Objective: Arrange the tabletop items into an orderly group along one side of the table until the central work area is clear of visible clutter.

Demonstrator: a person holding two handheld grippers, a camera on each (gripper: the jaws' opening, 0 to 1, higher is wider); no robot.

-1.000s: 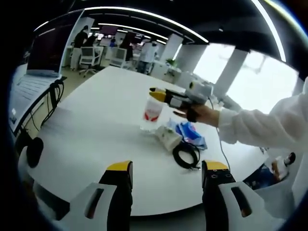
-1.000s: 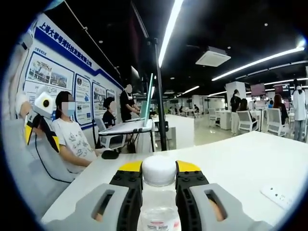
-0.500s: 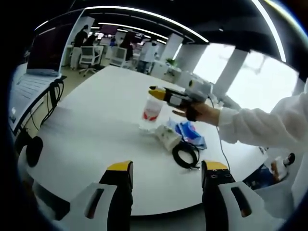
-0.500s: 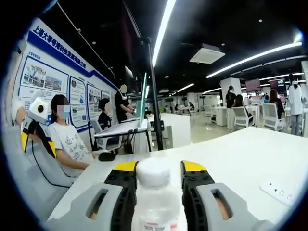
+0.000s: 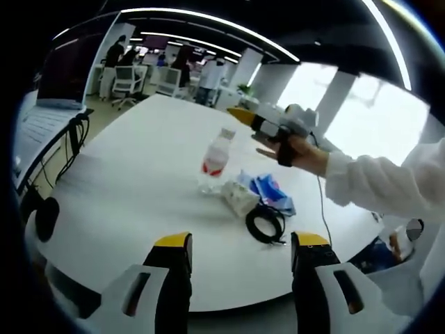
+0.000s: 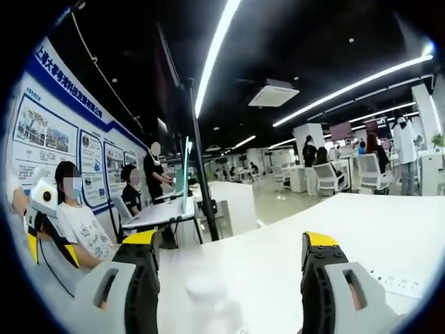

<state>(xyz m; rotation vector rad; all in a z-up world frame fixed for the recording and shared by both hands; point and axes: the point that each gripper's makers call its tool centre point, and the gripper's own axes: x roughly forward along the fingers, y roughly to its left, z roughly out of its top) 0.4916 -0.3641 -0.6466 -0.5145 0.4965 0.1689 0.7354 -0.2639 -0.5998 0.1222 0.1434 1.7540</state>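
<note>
Clear plastic bottle w/ white cap and red label [image 5: 213, 161] is seen upright on white table [image 5: 139, 181], next to white power strip [image 5: 238, 197], blue cloth [image 5: 272, 193] and black cable coil [image 5: 264, 224]. Right gripper [image 5: 261, 123] is held above, jaws wide apart, off the bottle. Left gripper [image 5: 240, 249]: jaws apart, nothing held.

We see our left gripper [image 5: 240, 261] as two grey jaws with slotted sides, black inner faces and yellow tips. Our right gripper [image 6: 233, 261] has the same grey bodies, oval slots and yellow caps. We wear a white long sleeve [image 5: 379, 188], and a black strap crosses the right hand [image 5: 295, 148].
</note>
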